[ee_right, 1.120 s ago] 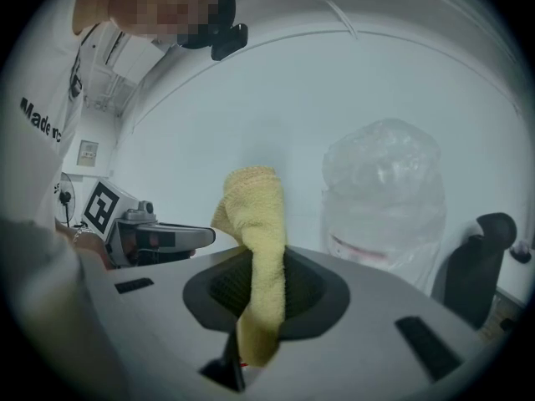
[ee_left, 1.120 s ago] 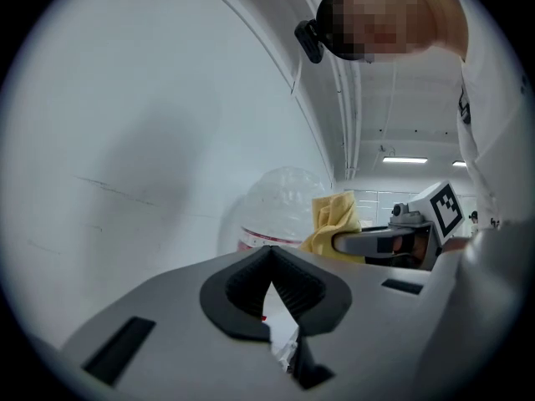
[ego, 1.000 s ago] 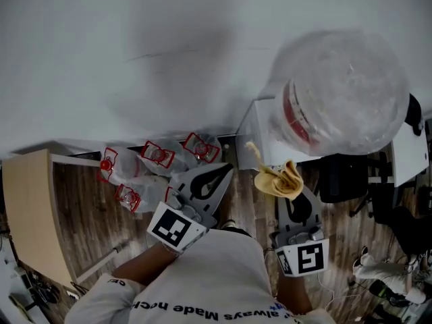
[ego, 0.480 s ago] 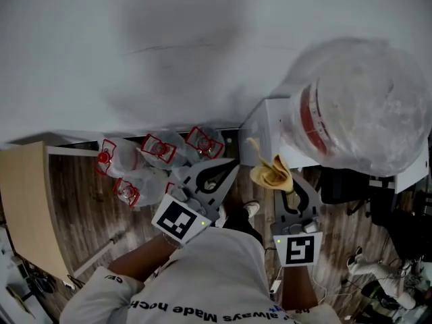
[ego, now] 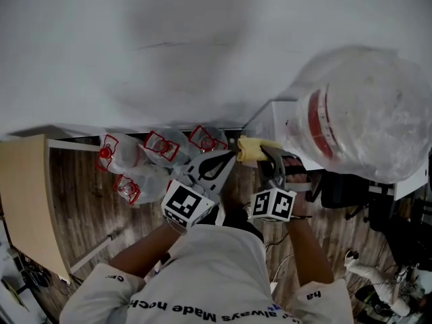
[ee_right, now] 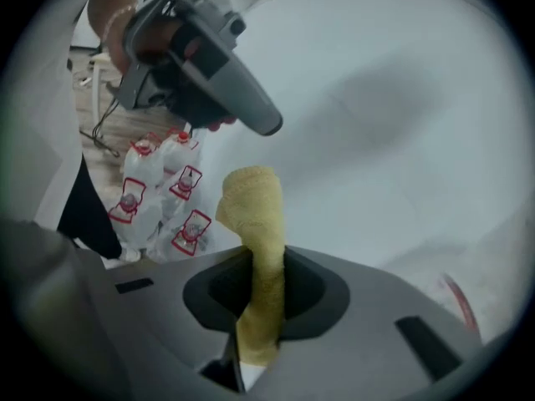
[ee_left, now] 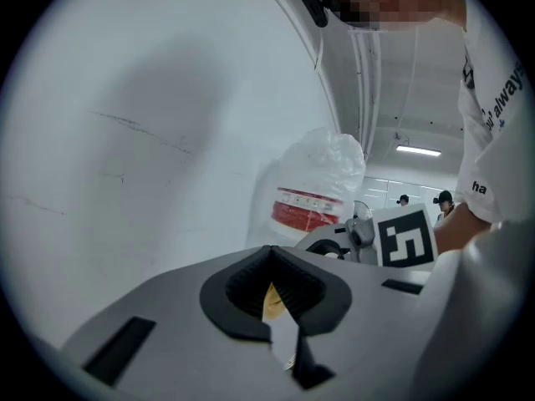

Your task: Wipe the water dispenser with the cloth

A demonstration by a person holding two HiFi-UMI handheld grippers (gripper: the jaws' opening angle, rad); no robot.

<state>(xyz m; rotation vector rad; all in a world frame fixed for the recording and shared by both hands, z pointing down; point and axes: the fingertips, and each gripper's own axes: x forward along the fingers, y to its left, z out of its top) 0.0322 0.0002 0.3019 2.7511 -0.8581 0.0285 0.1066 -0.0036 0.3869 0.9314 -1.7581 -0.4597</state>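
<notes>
Right gripper (ego: pixel 262 160), clamped on the cloth (ego: pixel 248 150), has swung left to the water dispenser's (ego: pixel 275 121) near-left corner, so wiping can begin. Left gripper (ego: pixel 230 158) has its jaws together and holds nothing.

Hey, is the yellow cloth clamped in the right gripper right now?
Yes, the right gripper view shows the right gripper with its jaws closed on the yellow cloth, which sticks up from between them.

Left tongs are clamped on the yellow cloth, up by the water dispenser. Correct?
Wrong side. The right tongs are clamped on the yellow cloth, up by the water dispenser. The right gripper view shows the cloth pinched between their jaws. In the head view, the left tongs sit shut just beside it.
</notes>
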